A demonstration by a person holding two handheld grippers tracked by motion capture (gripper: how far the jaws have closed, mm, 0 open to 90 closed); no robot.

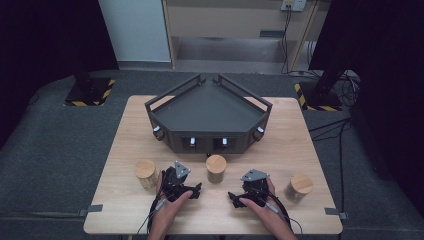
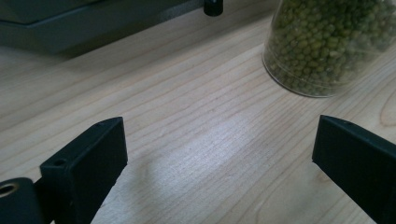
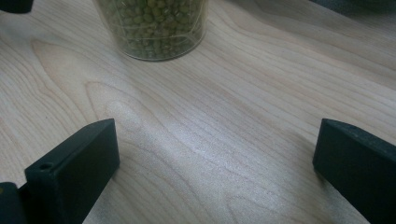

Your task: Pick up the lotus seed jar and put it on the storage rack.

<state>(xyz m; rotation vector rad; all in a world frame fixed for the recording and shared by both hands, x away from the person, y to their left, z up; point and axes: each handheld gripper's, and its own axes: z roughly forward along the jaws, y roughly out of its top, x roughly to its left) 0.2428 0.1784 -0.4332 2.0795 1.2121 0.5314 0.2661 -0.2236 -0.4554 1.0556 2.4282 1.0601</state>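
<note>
Inside middle jar [image 2: 327,42]: green beans [image 3: 154,23]

1. Table [image 1: 295,145]: pale wood, fine wavy grain, smooth, with a soft satin sheen where light fell.
2. Middle jar [image 2: 327,44]: clear and glossy, glass or plastic could not be told; filled with small matt green beans. Lid [image 1: 216,162] looked like light wood, smooth.
3. Left jar [image 1: 146,173] and right jar [image 1: 299,187]: same pale wooden-looking lids, see-through walls.
4. Left gripper [image 2: 219,154] and right gripper [image 3: 215,154]: jaws black, matt, plastic-looking, flat-faced with a faint texture.
5. Tray [image 1: 210,107]: dark grey, matt, hard-looking; metal or plastic unclear.
6. Floor [image 1: 55,150]: dark grey, dull, carpet-like, slightly rough.
</note>
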